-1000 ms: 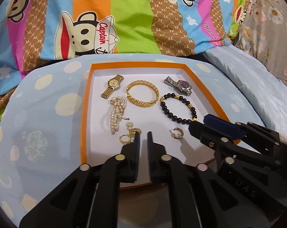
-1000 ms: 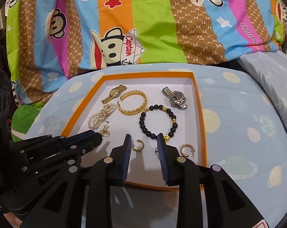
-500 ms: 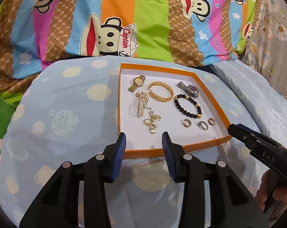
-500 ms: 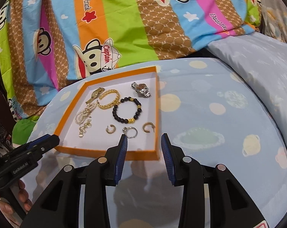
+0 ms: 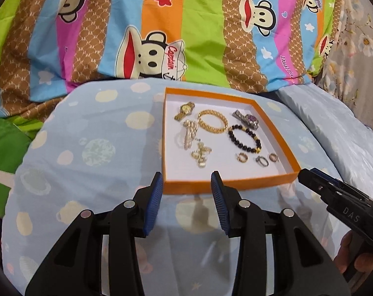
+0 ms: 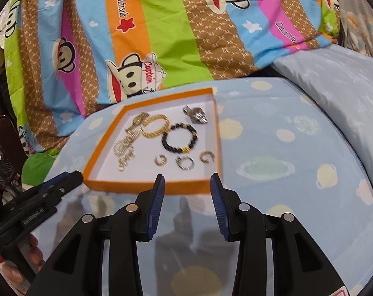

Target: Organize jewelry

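An orange-rimmed white tray [image 5: 225,185] [image 6: 147,187] lies on a blue spotted cushion. In it lie a gold watch [image 5: 185,111], a gold bangle [image 5: 212,120], a silver watch [image 5: 248,119], a black bead bracelet [image 5: 244,139] [image 6: 179,138], a pearl bracelet [image 5: 188,134], a heap of small gold earrings [image 5: 201,154] and three hoop earrings [image 5: 241,157] [image 6: 185,162]. My left gripper [image 5: 187,185] is open and empty, just short of the tray's near rim. My right gripper [image 6: 187,187] is open and empty at the near rim's right part; it also shows at the right of the left wrist view [image 5: 317,180].
The blue spotted cushion [image 5: 92,148] spreads left of the tray and right of it [image 6: 285,160]. A striped cartoon-monkey quilt [image 5: 161,37] rises behind. A pale blue pillow [image 6: 334,79] lies at the back right. The left gripper [image 6: 60,182] shows at the left of the right wrist view.
Both grippers have drawn back from over the tray to in front of its near rim and apart from each other. The left jaws went from shut to open; the right jaws opened wider.
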Motion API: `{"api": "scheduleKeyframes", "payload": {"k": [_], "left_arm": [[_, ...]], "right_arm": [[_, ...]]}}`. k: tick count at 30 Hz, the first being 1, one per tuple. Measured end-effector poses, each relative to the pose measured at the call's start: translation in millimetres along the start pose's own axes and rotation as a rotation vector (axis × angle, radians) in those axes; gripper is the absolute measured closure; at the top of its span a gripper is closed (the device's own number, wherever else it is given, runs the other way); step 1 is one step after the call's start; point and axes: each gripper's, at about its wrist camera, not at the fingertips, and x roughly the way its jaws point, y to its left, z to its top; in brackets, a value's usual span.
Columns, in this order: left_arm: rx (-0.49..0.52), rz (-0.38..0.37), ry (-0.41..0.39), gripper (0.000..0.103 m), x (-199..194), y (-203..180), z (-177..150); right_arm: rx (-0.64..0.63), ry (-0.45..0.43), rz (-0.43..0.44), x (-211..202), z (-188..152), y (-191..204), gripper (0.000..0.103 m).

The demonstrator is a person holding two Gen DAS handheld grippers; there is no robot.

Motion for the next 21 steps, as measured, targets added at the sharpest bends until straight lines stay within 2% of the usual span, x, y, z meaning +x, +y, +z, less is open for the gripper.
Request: {"api": "scheduleKeyframes", "payload": {"k": [4,6,9,13,21], "left_arm": [[0.018,0.039,-0.045,0.064,12,-13,6],[0.014,0.053,-0.04,0.064,24,-17,6],[0.014,0.062,-0.044,0.064,31,-18,8],[0.032,0.089,-0.073,0.05,33,-19,6],[0.068,0.123,-0.08,0.048,36,-24,2]], "right_arm": [[-0.051,-0.051,-0.049,13,7,20,0.055],[-0.081,-0.059,-0.083,19,6,26,0.054],[-0.09,-0.066,-0.082,24,7,27,0.049],[-0.089,-0.077,-0.081,25,7,25,0.047],[-0.096,-0.078,-0.081,24,3,26,0.046]]}}
